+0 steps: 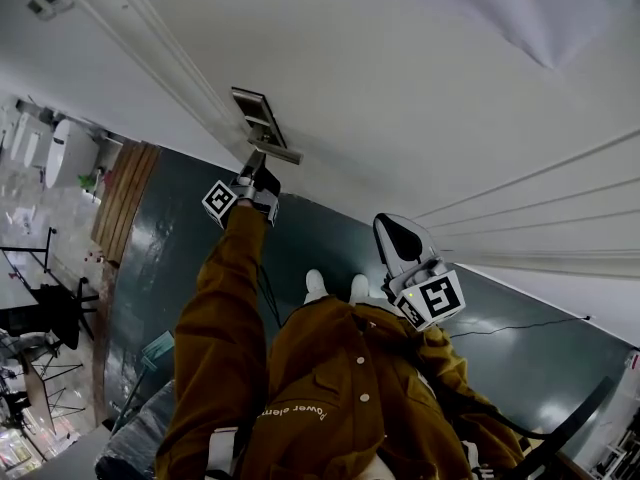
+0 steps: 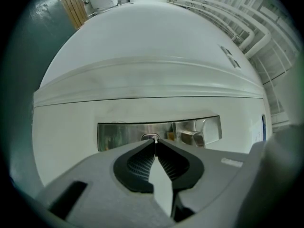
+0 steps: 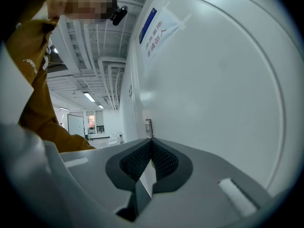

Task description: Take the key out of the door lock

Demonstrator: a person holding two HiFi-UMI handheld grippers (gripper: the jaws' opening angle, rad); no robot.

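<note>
A steel lock plate (image 2: 116, 137) is set in the white door (image 2: 142, 46), with a lever handle (image 2: 192, 137) to the right of the keyhole. My left gripper (image 2: 154, 140) is up against that keyhole, its jaws pinched on the thin head of the key (image 2: 154, 139), most of which is hidden by the pads. In the head view, the left gripper (image 1: 257, 160) reaches the lock plate (image 1: 262, 116) at arm's length. My right gripper (image 1: 392, 226) hangs back from the door, shut with nothing in it; its tips (image 3: 151, 139) meet beside the door face.
A paper sign (image 3: 154, 27) with red print is taped to the door (image 3: 223, 80). The floor (image 1: 170, 258) is dark green. Desks and chairs (image 1: 40, 308) stand at the far left. The person's brown sleeves (image 1: 215, 338) fill the lower middle of the head view.
</note>
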